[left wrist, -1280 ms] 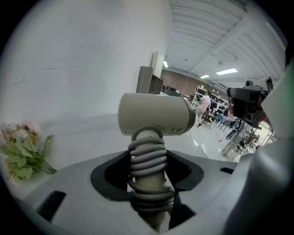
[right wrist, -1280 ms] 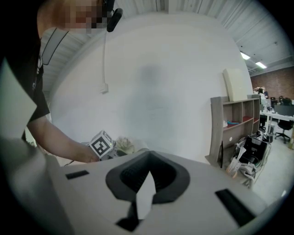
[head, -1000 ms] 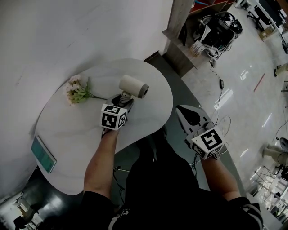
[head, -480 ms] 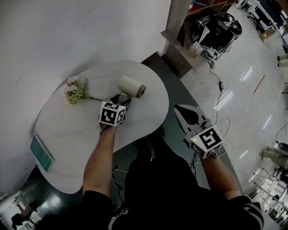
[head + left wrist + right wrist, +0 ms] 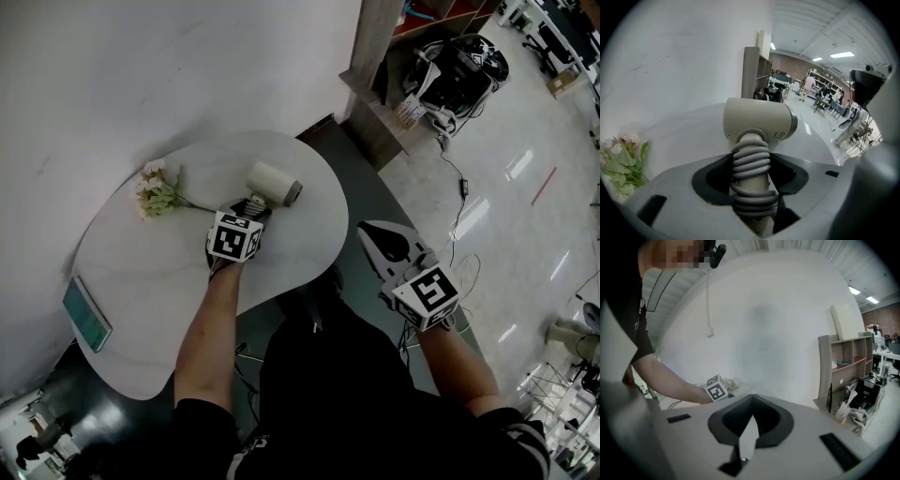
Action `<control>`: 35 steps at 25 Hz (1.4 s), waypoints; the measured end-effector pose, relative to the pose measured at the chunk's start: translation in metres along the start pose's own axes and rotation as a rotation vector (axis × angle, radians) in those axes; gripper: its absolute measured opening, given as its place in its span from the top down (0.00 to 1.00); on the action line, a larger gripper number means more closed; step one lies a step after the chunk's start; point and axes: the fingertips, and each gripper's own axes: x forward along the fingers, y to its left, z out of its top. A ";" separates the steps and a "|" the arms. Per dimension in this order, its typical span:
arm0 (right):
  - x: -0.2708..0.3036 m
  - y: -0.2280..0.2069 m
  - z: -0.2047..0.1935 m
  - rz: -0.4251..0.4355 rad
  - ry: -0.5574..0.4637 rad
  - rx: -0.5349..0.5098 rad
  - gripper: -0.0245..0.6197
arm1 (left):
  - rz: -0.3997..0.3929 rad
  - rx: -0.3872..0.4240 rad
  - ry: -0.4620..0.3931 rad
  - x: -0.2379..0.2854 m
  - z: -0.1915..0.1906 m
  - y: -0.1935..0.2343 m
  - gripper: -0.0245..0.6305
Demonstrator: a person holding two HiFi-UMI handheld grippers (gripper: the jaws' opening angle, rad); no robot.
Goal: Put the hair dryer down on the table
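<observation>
Hair dryer: the cream hair dryer is upper centre in the head view, over the white tabletop, with its barrel pointing to the right. I cannot tell whether the barrel already rests on the surface.
Left hand-held gripper: the left hand-held gripper is grasping the dryer's handle, which has a grey cord wound round it. Its jaws are opening, with the handle and coil between them and the pads on the coil.
Right hand-held gripper: the right hand-held gripper is clenched on nothing, lower right of centre and off the tabletop's edge (it has no part in this step).
Neighbours: pale flowers lie left of the dryer, near it but apart.
Stage: this looks like the letting-go part of the set-down.
Risk, drop: if the barrel is not fully down when the grip loosens, the dryer could fall, and its round barrel could roll toward the right rim.
Risk, snag: a loop of cord could catch on a pad as the gripper backs away and drag the dryer along.
Risk, sweep: a retreat that drifts left could brush the flowers.
</observation>
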 end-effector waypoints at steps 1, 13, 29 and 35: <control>-0.001 -0.001 -0.001 0.001 0.003 0.000 0.95 | 0.006 0.003 -0.001 0.000 0.001 0.000 0.60; -0.023 0.011 0.012 0.008 -0.030 -0.041 0.95 | 0.081 0.014 -0.083 -0.041 0.005 -0.001 0.51; -0.034 0.126 0.069 0.059 -0.082 -0.140 0.95 | 0.019 0.042 -0.492 -0.221 0.004 -0.040 0.87; -0.043 0.173 0.083 0.067 -0.105 -0.154 0.95 | -0.069 0.030 -0.714 -0.297 -0.006 -0.068 0.92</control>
